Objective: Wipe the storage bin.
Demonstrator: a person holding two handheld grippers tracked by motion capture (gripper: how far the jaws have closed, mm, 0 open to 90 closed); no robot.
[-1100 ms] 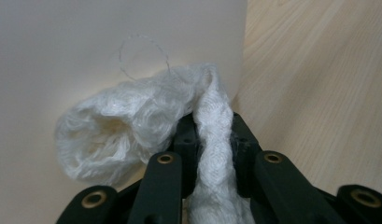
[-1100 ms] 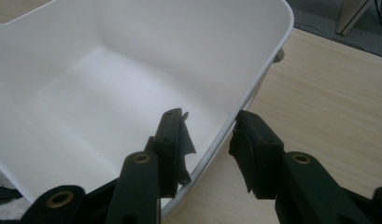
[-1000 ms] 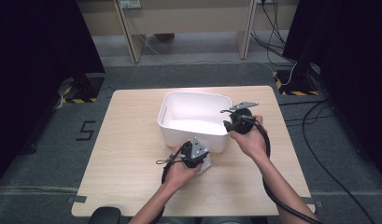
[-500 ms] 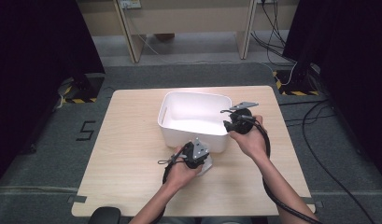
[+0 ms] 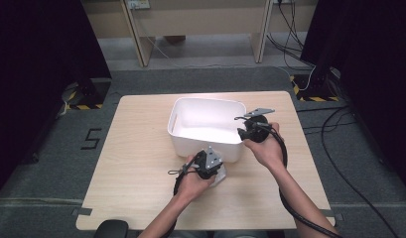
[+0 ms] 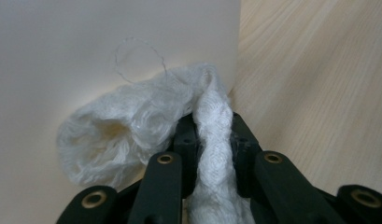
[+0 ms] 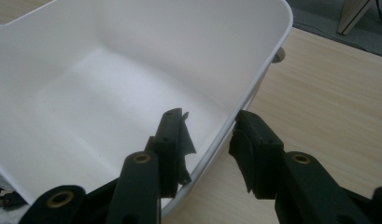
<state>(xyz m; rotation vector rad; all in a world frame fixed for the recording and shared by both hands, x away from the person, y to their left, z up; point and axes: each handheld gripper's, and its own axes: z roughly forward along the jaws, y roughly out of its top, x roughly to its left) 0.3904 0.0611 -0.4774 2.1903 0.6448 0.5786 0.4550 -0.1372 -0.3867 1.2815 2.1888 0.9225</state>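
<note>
Holding a white cloth (image 6: 146, 126) between its pads, your left gripper (image 6: 212, 140) is closed tight on a twisted rope of the fabric, with a loose, open fold bulging out to one side of the jaws and resting against the outer wall of the white bin (image 6: 86, 46). Treat the cloth as light, soft and limp: it will sag, untwist and drape as soon as it is lifted, and it offers no stiff edge to steer by. A stray thread loops up from it, so expect the weave to snag on pad corners and on the bin rim. The present grip on the bunched section is the sound one; a pinch on a single thin layer would likely slip. In the high view the left gripper (image 5: 206, 162) sits on the table (image 5: 141, 148) just in front of the bin's near wall, the cloth (image 5: 219, 174) tucked beneath it. Beyond it, your right gripper (image 7: 207, 135) straddles the rim at the bin's near right corner: one jaw inside the wall, one outside, with a clear gap on the outer side, so the pads are part open and not clamping. Close them to steady the bin (image 7: 132, 70) if it slides, since it appears light and smooth. The bin interior ahead of the right gripper (image 5: 252, 130) is bare and ready to receive the cloth.
</note>
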